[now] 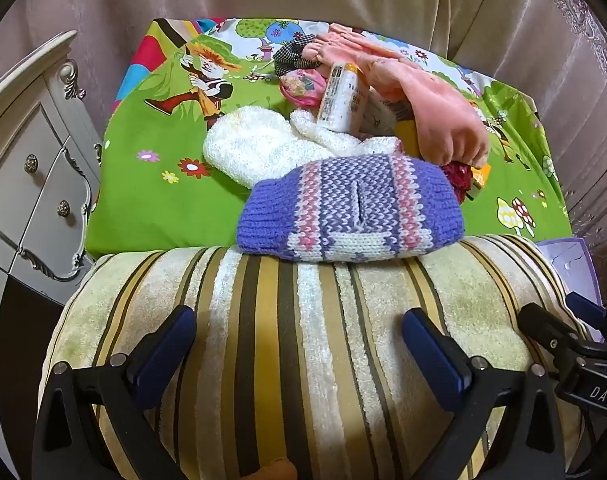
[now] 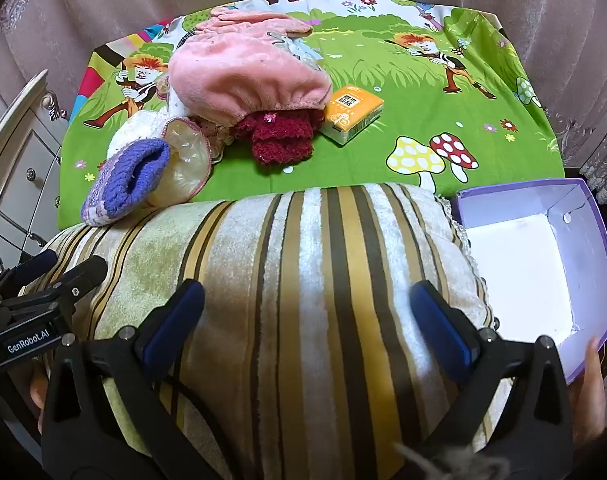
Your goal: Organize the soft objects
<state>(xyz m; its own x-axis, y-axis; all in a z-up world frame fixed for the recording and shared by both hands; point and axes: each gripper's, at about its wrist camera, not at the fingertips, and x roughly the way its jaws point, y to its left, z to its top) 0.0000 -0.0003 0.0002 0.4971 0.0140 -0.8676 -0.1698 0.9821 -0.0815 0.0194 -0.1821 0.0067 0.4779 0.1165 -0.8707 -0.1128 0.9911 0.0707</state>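
Left wrist view: my left gripper hangs over the striped cushion, fingers spread wide apart, nothing between them.
Right wrist view: my right gripper sits above the same cushion, its fingers spread just as wide, nothing clamped.
Knit hat: the purple-and-pink knit hat lies at the cushion's far edge, partly on it, right in front of my left fingers.
White towel: a fluffy white towel is bunched just behind the hat, touching it.
Pink cloth: a soft pink cloth is heaped on the cartoon-print sheet, covering the top of a dark red fuzzy piece.
Tissue pack: an orange tissue pack rests just beside the red piece.
Tube: a white tube with orange print leans in the pile behind the towel.
Box: a purple box stands open to the right of the cushion, white inside.
Hand: fingertips of a hand touch the box's near corner.
Dresser: a cream dresser stands off to the left.
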